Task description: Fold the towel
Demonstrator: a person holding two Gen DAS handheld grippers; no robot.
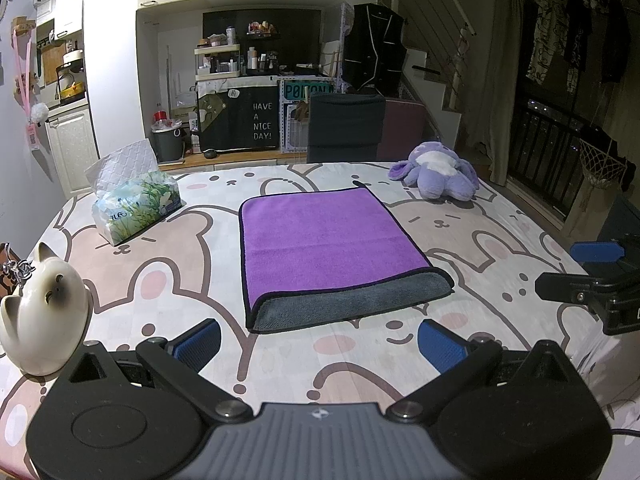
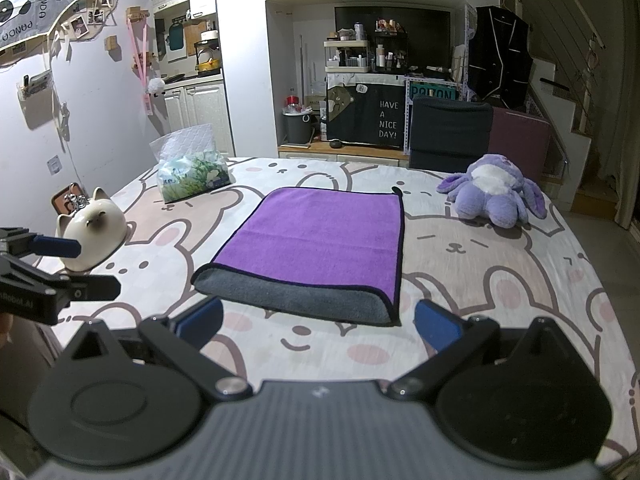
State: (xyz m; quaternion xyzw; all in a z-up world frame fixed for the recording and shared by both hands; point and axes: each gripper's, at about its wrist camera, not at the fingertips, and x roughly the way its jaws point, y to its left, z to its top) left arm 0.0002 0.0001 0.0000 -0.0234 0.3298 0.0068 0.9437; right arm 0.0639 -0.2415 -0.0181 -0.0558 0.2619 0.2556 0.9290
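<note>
— Nearest? Left tongs [image 1: 319, 338], blue pads spread wide, gripping nothing, hovering over the counter covered in a bunny-print cloth [image 1: 168, 280].
— And on the other side? Right tongs [image 2: 319, 322], likewise splayed apart and empty, just short of the towel's near edge.
— Where's the towel? Purple microfibre towel with grey underside and black trim [image 1: 332, 252], lying flat mid-counter, folded once, purple layer on top, grey strip peeking out along the near edge.
— To the left? Cream ceramic cat figurine [image 1: 44, 312] near the counter's left edge; further back, floral soft-pack of tissues [image 1: 136, 208] with a white sheet sticking up.
— Far right? Lilac-and-white plush toy [image 1: 438, 178], well apart from the towel.
— Beyond the counter? Dark chair back [image 1: 346, 128], then black cloth reading "HAVE A NICE DAY!" [image 1: 262, 122].
</note>
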